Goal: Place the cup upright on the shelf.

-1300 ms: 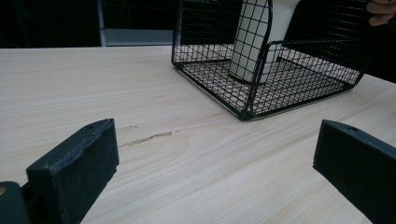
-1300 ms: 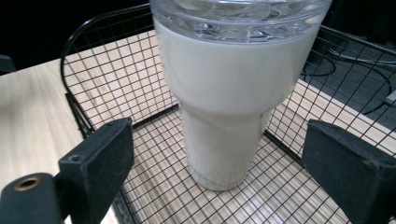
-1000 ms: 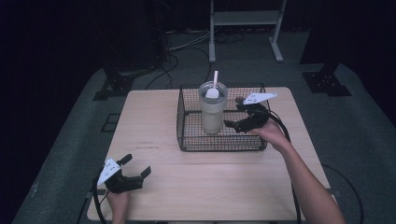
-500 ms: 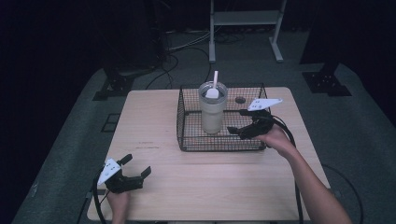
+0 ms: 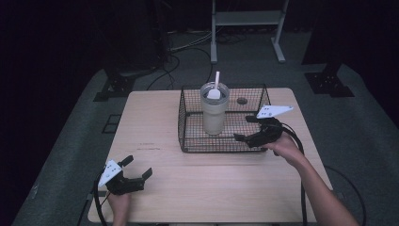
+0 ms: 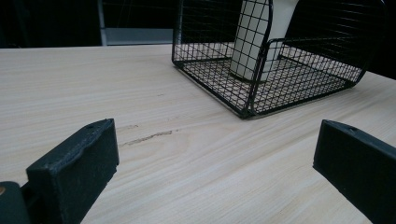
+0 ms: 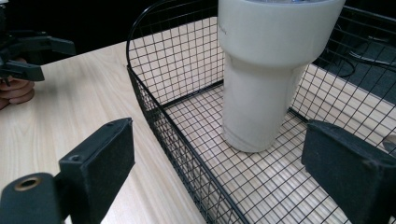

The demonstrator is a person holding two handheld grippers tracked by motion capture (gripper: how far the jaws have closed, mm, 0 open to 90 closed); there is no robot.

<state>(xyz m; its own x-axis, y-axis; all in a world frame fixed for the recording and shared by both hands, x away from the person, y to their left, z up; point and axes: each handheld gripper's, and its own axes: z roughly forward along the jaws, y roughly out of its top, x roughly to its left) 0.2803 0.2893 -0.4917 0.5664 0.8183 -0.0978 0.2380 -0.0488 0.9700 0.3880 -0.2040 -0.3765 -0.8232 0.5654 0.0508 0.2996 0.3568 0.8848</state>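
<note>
Two claws are held open, nothing gripped.
Right claw [image 5: 246,128] is spread wide at the wire basket's [image 5: 188,141] near-right rim; the tumbler [image 5: 214,113] stands upright inside; left claw [image 5: 137,167] is spread over the counter [image 5: 155,127].

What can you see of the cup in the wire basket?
The cup is a tall, pale cream tumbler, wide above and stepping in to a narrower base; it looks like matte plastic or coated metal. It has a lid with a white straw standing up from it. It stands upright on the floor of the black wire basket, toward the back. The right gripper is near it with open jaws, not touching.
</note>
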